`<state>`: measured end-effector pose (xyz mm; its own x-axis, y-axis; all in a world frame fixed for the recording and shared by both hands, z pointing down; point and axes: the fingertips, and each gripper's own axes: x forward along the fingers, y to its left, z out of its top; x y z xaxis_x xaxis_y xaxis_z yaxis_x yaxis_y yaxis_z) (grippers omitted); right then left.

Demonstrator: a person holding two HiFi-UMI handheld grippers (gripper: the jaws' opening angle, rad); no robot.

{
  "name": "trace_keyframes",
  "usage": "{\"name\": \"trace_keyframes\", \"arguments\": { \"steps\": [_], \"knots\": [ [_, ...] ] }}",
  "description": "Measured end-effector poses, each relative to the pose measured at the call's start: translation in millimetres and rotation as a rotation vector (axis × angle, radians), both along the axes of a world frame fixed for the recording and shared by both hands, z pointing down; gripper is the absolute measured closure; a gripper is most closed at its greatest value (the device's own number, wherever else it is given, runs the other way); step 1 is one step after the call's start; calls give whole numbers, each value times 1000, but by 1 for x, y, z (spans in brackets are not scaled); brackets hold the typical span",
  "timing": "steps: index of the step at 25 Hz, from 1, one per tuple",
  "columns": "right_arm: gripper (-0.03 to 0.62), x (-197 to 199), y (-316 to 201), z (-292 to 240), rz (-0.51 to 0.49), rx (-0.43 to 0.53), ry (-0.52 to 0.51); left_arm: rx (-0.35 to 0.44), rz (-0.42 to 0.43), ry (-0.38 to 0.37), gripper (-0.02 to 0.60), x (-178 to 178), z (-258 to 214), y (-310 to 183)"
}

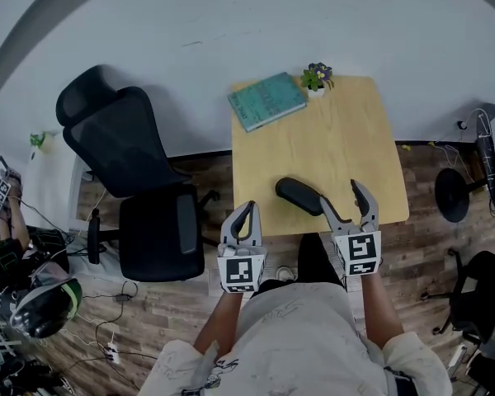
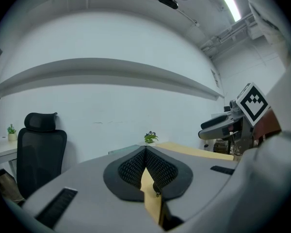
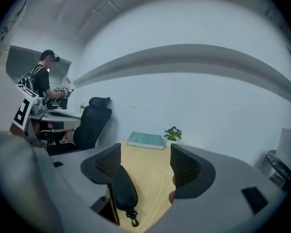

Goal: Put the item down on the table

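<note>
At the far left of the head view stands a black office chair (image 1: 140, 188), beside the wooden table (image 1: 346, 139). Left gripper (image 1: 247, 209) – jaws pressed together with nothing between them, held just off the table's near edge. Black pouch (image 1: 300, 195) – lying on the table near its front edge, between the right gripper's jaws and close against the left-hand one. Right gripper (image 1: 340, 191) – jaws spread wide, not clamping the pouch. A teal book (image 1: 266, 100) and a small potted plant (image 1: 317, 77) sit at the table's far edge.
</note>
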<state>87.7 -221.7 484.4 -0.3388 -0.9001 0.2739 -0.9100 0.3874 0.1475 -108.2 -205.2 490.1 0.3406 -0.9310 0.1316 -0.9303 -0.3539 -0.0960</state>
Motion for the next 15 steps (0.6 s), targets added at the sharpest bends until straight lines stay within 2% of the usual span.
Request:
{"name": "trace_keyframes", "arguments": {
  "steps": [12,15],
  "knots": [
    [263,18,6,-67,66,250,-80,91,-3,-33,575,-5,-38,-5],
    [263,18,8,-74,61,281,-74,75,-2,-37,575,-4,-39,-3]
  ]
}}
